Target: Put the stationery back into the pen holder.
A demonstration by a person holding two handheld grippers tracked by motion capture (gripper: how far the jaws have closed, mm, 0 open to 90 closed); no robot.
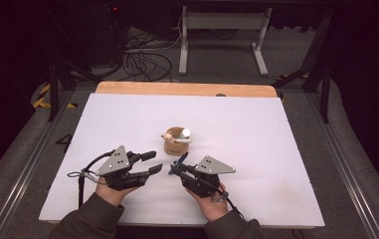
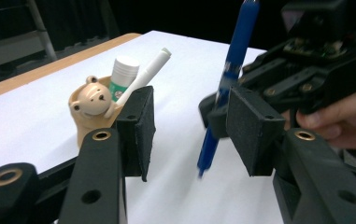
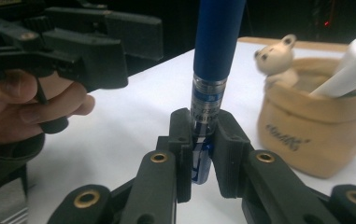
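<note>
A blue pen (image 3: 216, 51) stands upright between my right gripper's (image 3: 202, 154) jaws, which are shut on its clear lower end. In the high view the right gripper (image 1: 174, 170) holds the blue pen (image 1: 182, 160) just in front of a tan holder with a small bear figure (image 1: 176, 142). My left gripper (image 1: 153, 162) is open just to the left of it, jaws pointing at the pen. In the left gripper view my left gripper (image 2: 194, 135) has nothing between its pads, and the blue pen (image 2: 231, 70) stands just beyond them. The bear holder (image 2: 91, 114) contains a white marker (image 2: 148, 74) and a white-capped tube (image 2: 122, 72).
A white board (image 1: 127, 119) covers the table, with a wooden edge (image 1: 177, 88) at the far side. Beyond it on the floor are cables (image 1: 144, 62) and a white stand (image 1: 222, 35). In the right gripper view the holder (image 3: 316, 130) sits close on the right.
</note>
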